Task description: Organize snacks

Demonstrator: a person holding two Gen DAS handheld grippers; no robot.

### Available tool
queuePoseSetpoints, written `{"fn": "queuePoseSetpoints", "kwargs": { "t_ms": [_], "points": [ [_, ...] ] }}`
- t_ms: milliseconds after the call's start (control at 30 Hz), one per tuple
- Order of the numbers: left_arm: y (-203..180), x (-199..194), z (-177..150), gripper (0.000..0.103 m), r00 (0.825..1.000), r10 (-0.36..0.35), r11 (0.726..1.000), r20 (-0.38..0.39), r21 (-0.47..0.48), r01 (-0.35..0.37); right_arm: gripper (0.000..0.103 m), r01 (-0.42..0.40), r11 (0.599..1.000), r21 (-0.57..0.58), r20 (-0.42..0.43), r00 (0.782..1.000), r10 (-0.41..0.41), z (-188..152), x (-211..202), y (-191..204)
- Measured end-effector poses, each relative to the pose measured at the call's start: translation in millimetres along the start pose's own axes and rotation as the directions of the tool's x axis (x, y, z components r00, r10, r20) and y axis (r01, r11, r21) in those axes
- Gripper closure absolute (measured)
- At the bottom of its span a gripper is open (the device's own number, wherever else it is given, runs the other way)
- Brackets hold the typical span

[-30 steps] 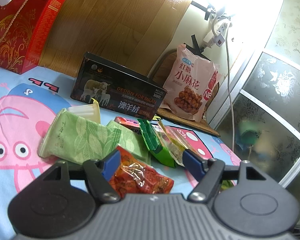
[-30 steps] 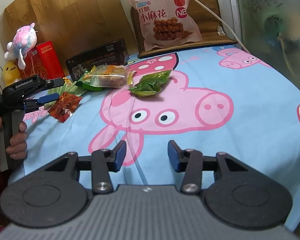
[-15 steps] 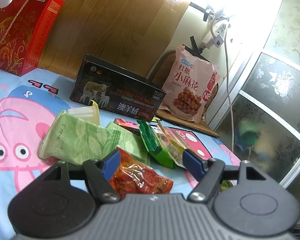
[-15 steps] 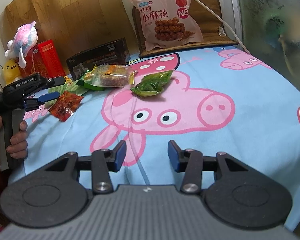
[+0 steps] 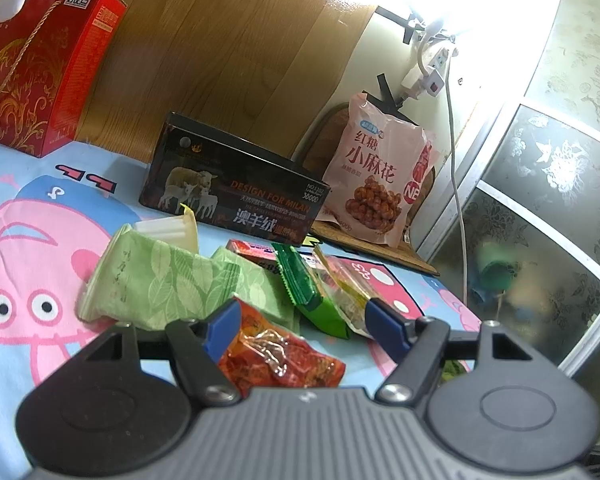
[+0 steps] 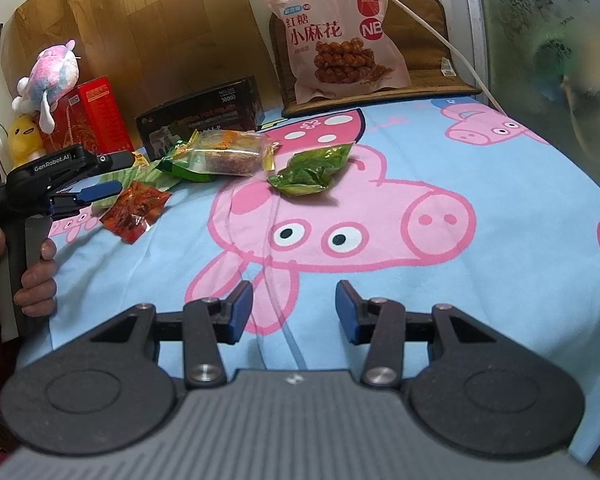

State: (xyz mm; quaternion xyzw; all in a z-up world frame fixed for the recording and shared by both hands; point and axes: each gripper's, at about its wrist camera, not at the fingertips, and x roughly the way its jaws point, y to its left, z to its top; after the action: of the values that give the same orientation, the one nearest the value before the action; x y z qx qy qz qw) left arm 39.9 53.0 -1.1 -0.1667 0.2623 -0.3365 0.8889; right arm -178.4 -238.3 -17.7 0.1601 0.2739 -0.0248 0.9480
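The snacks lie on a bed [image 6: 480,280] covered by a blue sheet printed with pink cartoon pigs. Most are heaped near the bed's far left corner, just in front of a dark box [image 5: 236,196] that stands along the far edge: two pale green leaf-print packets [image 5: 156,280], a green wrapper [image 5: 300,280] and a clear packet of reddish-brown snack [image 6: 224,154]. A red packet [image 5: 276,356] lies at the near side of that heap, apart from it on the sheet. A dark green packet [image 6: 312,170] lies alone toward the middle of the bed. A large pink bag [image 6: 340,36] leans upright at the far edge, and a red gift box [image 5: 40,64] stands at the far left corner beside the dark box.

The left tongs [image 5: 304,326] stand open over the red packet, their blue pads apart and not pressing it. A hand [image 6: 32,268] grips their handle. The right tongs [image 6: 294,306] are open and empty above bare sheet near the bed's near edge.
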Motion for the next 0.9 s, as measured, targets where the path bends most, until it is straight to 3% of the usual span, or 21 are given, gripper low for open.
{"fn": "queuePoseSetpoints", "kwargs": {
  "t_ms": [900],
  "points": [
    [-5.0,-3.8,0.2,0.033,1.0,-0.012,0.999,0.023,0.036,0.011,0.055,-0.015,1.0,-0.015,-0.003,1.0,0.015,-3.7,1.5,9.0]
  ]
}}
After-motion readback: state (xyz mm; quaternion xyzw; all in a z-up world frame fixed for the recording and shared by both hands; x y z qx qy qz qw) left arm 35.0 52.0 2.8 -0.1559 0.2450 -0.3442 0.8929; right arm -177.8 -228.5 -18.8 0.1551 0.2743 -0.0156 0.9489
